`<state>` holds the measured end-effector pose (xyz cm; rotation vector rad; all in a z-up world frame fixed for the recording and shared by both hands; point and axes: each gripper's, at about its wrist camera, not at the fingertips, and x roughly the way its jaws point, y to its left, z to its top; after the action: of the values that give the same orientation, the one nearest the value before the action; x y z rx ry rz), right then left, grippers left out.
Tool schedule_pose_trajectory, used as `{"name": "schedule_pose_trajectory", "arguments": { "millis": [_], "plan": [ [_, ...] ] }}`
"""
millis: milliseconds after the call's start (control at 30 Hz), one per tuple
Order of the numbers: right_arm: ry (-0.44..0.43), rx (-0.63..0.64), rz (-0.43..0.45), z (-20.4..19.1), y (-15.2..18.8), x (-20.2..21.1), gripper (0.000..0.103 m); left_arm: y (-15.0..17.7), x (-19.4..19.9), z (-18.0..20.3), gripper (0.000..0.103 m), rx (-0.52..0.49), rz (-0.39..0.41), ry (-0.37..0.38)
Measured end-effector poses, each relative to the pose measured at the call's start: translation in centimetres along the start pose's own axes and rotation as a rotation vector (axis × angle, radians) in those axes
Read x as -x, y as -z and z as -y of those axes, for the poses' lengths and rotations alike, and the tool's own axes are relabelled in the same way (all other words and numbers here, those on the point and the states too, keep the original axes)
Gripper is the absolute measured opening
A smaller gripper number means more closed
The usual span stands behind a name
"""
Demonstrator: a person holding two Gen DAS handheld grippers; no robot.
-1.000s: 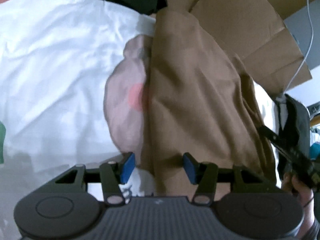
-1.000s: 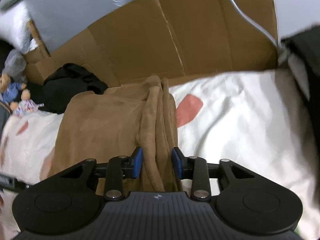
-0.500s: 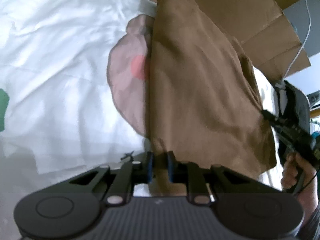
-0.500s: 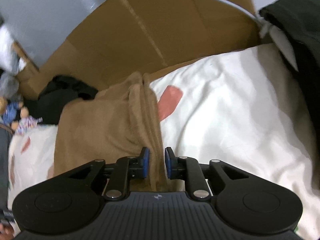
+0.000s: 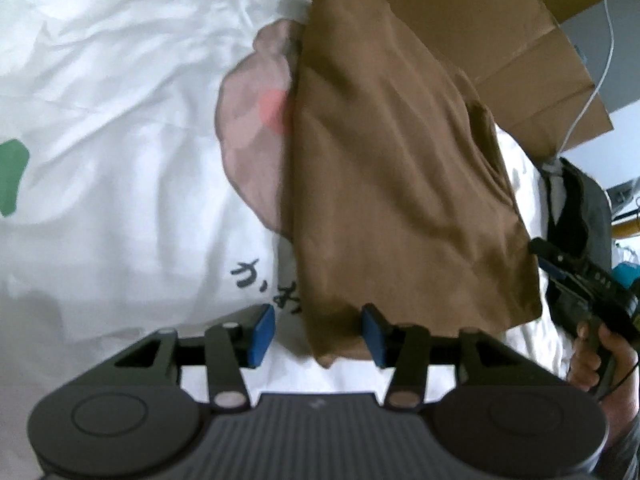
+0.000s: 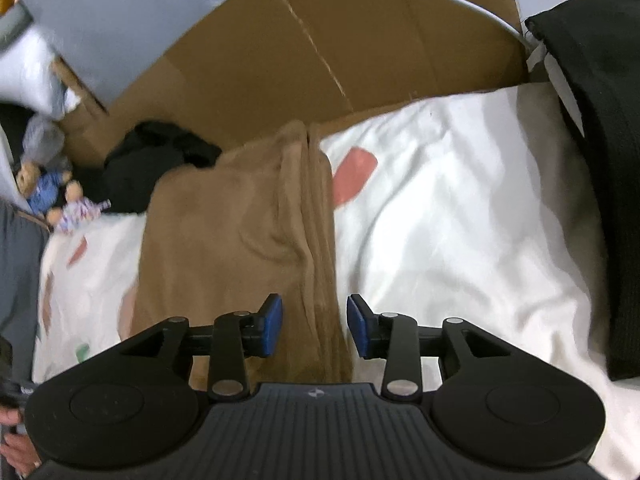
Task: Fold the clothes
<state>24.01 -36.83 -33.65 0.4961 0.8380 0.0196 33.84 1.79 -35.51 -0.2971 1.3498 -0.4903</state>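
Over the brown garment (image 5: 392, 184), both grippers (image 5: 316, 334) (image 6: 314, 330) gape.

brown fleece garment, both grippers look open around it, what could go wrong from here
1. The brown fleece garment has a bunched ridge between the right gripper pads; closing there may grab uneven layers.
2. The left gripper straddles only a hanging corner, which might slip.
3. The black clothing pile touches the garment's far edge and could snag.

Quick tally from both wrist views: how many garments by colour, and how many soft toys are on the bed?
Brown garments: 1, the brown garment, lying between both grippers' open fingers
Black garments: 1, the black garment crumpled by the cardboard
Soft toys: 2, the blue-dressed doll and the pale-dressed doll
Total: 4
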Motion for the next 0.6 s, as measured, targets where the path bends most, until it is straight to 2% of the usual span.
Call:
{"name": "schedule_pose_trajectory", "arguments": {
  "millis": [67, 100, 200, 333, 467, 533, 600],
  "plan": [
    [0.010, 0.000, -0.021, 0.4, 0.0, -0.2, 0.035, 0.0, -0.3, 0.3, 0.037, -0.015, -0.006, -0.007],
    [0.009, -0.009, -0.030, 0.6, 0.0, -0.2, 0.035, 0.0, -0.4, 0.4, 0.028, -0.023, -0.012, -0.002],
    [0.017, -0.019, -0.038, 1.2, 0.1, 0.1, 0.035, 0.1, -0.5, 0.4, 0.023, -0.021, -0.018, 0.008],
    [0.010, -0.043, -0.037, 1.6, 0.2, 1.1, 0.035, 0.2, 0.0, 0.2, 0.023, -0.017, -0.027, 0.011],
    [-0.032, -0.040, -0.045, 1.3, 0.0, 1.7, 0.035, 0.0, 0.7, -0.1, 0.027, -0.008, -0.009, 0.005],
    [-0.028, -0.027, -0.054, 0.9, 0.2, 1.7, 0.036, 0.0, 1.0, -0.3, 0.034, 0.003, 0.007, 0.005],
    [-0.032, -0.020, -0.076, 0.6, 0.3, 1.3, 0.036, -0.1, 0.9, -0.4, 0.034, 0.012, 0.013, 0.013]
  ]
}}
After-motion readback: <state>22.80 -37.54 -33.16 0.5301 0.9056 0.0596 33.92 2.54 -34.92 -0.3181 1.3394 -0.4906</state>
